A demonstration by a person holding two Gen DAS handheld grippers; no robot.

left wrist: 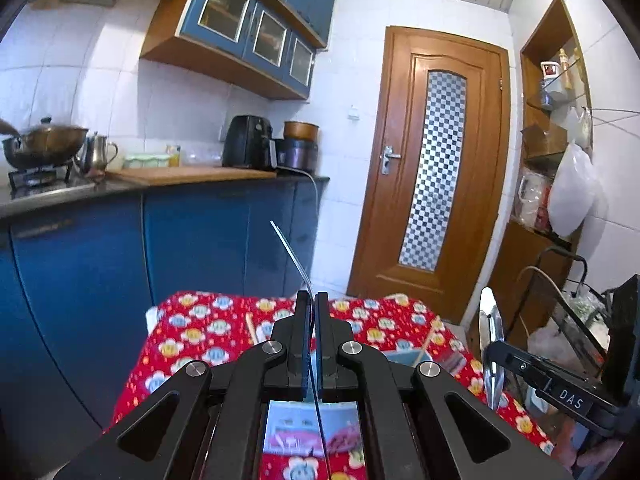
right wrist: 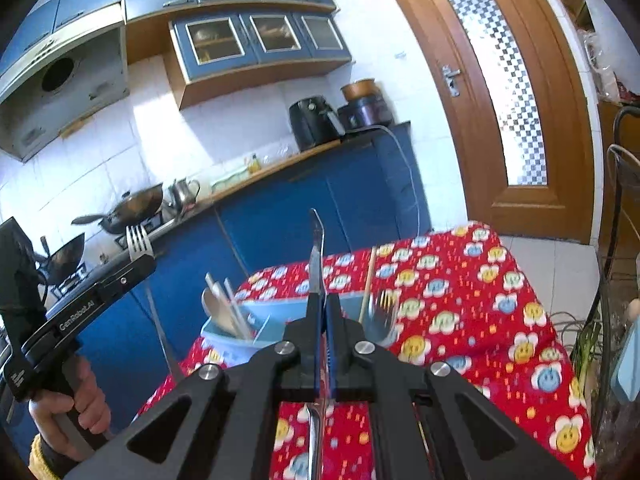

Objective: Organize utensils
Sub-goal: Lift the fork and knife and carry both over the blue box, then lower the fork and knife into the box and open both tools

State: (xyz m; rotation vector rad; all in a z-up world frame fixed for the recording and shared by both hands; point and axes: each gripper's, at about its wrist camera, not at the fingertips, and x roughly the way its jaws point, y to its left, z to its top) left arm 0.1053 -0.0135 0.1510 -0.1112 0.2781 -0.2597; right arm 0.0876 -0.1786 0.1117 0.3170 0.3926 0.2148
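My left gripper (left wrist: 312,300) is shut on a metal fork (left wrist: 290,250), seen edge-on above a table with a red cartoon cloth (left wrist: 208,332). The fork's tines show in the right wrist view (right wrist: 138,240). My right gripper (right wrist: 323,300) is shut on a metal spoon (right wrist: 316,248), also edge-on; its bowl shows in the left wrist view (left wrist: 490,320). Below the grippers stands a light blue utensil holder (right wrist: 256,316) holding a spoon, chopsticks (right wrist: 366,284) and a fork (right wrist: 384,312). Both grippers hang above the table, apart from the holder.
A blue kitchen counter (left wrist: 192,176) with a wok, kettle, air fryer and cooker stands behind the table. A wooden door (left wrist: 436,168) is at the back right. A shelf with bags (left wrist: 560,168) and a wire rack (right wrist: 616,280) stand to the right.
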